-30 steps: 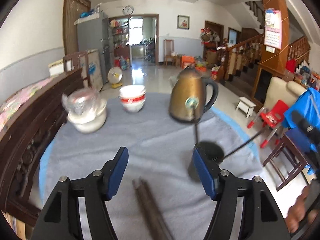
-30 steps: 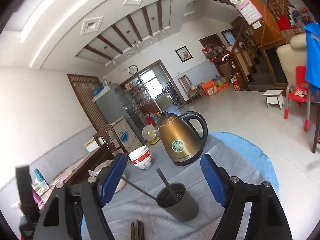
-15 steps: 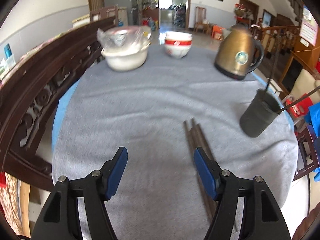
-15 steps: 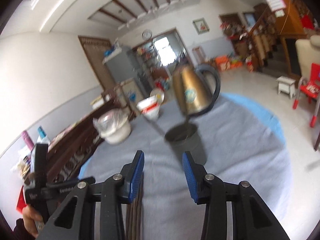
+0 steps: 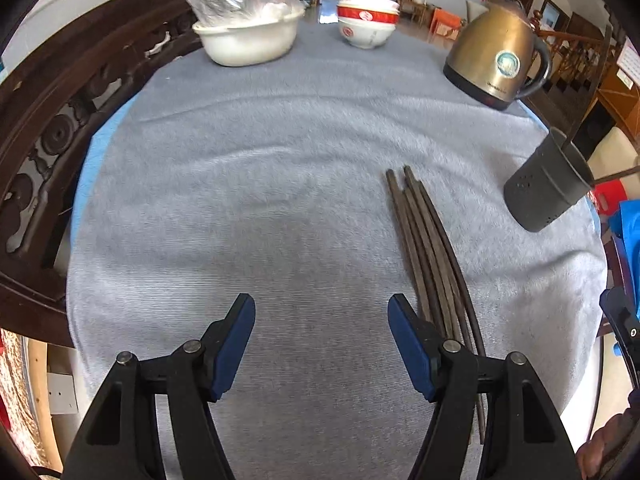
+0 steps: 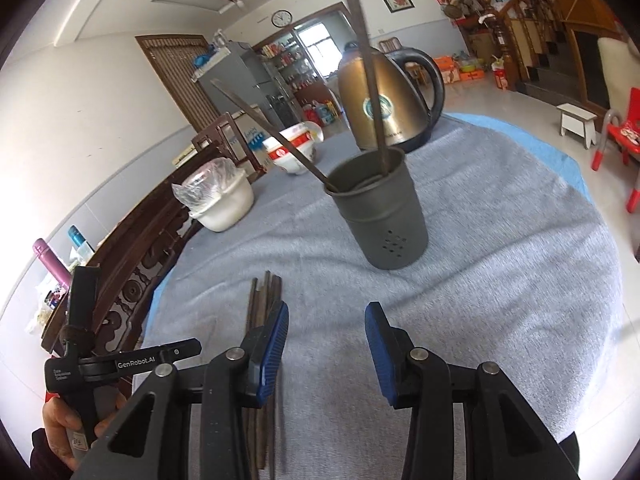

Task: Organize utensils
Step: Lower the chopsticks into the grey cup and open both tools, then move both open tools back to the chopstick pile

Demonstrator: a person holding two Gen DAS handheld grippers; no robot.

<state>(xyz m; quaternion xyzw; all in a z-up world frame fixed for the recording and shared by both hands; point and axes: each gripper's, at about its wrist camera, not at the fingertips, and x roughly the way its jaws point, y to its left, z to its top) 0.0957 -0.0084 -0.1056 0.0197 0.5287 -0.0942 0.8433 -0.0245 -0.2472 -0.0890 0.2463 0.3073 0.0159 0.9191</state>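
Observation:
A bundle of dark wooden chopsticks [image 5: 428, 248] lies on the grey tablecloth [image 5: 260, 200]. It shows in the right wrist view too, as chopsticks [image 6: 262, 300] running under the left finger. A dark grey perforated holder [image 6: 380, 216] stands upright beyond them, with two chopsticks [image 6: 368, 80] leaning in it. The left wrist view has the holder [image 5: 548, 192] at the far right. My left gripper [image 5: 320, 304] is open over bare cloth, and the bundle passes just under its right finger. My right gripper [image 6: 328, 312] is open, narrower, with nothing between its pads.
A bronze kettle [image 5: 496, 56] stands at the back right. Stacked red-and-white bowls [image 5: 366, 20] and a white basin with a plastic bag [image 5: 248, 36] sit at the far edge. A carved dark wooden bench [image 5: 48, 120] runs along the table's left side.
Both grippers have sunk and tipped down towards the table, so the chopsticks now lie close below them. The right jaws have narrowed; the left jaws keep their width.

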